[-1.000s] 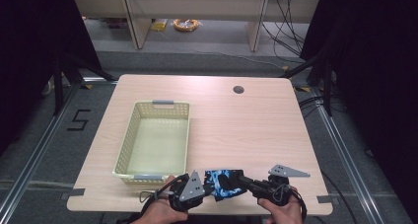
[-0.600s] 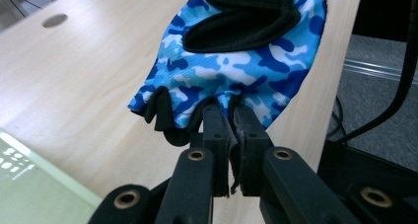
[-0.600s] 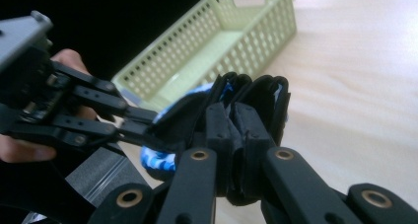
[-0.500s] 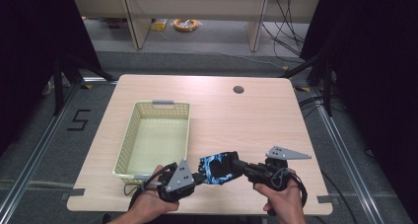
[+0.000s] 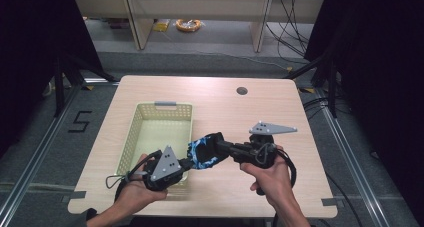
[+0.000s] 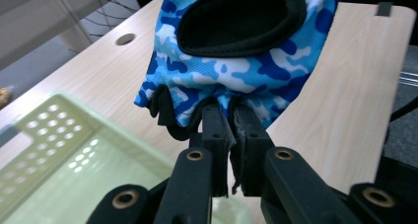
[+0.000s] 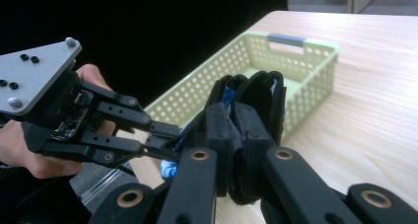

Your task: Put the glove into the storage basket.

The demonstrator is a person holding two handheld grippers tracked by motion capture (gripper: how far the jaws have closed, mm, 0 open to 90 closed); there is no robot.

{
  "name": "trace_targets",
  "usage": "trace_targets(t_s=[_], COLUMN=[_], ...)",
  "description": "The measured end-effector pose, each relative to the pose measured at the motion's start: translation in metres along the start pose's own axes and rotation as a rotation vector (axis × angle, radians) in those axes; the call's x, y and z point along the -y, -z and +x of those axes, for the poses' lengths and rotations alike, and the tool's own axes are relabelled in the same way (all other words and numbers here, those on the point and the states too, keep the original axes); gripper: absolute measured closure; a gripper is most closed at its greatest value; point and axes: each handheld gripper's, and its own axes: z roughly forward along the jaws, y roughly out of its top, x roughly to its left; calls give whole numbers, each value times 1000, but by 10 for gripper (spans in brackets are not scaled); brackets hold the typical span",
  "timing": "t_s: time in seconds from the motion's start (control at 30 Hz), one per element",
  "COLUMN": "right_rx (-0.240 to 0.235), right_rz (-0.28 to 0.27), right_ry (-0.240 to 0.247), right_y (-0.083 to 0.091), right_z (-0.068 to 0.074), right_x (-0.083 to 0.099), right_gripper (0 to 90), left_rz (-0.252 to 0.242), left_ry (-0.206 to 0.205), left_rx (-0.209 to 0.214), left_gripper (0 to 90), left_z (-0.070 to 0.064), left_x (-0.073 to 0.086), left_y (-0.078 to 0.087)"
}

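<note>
While both your left gripper (image 5: pixel 186 163) and right gripper (image 5: pixel 223 147) pinch the camouflage glove (image 5: pixel 204 151) with jaws pressed on its opposite ends, it hangs stretched between them, probably so you can carry it to the basket (image 5: pixel 134 137) just beside your left jaws.

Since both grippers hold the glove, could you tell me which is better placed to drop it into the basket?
Left: the left gripper sits at the basket rim, pinching the glove.

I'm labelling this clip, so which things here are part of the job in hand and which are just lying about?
In the job:
- blue camouflage glove, held between both claws above the table
- left claw, shut on the glove's edge
- right claw, shut on its black cuff
- green basket, beside the glove

Lying about:
- orange coil on the floor beyond the table
</note>
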Motion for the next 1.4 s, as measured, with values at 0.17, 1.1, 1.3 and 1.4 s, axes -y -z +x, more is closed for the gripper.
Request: trace_targets(t_s=[0.17,1.1,1.3,1.4], right_rx=[-23,-142,-161,-179], right_rz=[19,147,158,163], right_ry=[1,-24,-71,-89], right_y=[-25,-169,-191,-199], right_z=[7,39,39,38], right_x=[-15,-18,-7,-1], right_gripper=[868,869,869,869], left_rz=[15,185,232,234], left_ry=[9,97,109,77], left_rx=[-45,-186,-182,-175], left_gripper=[844,842,840,840], left_z=[16,84,90,95], left_x=[6,82,96,99], left_y=[12,79,81,82])
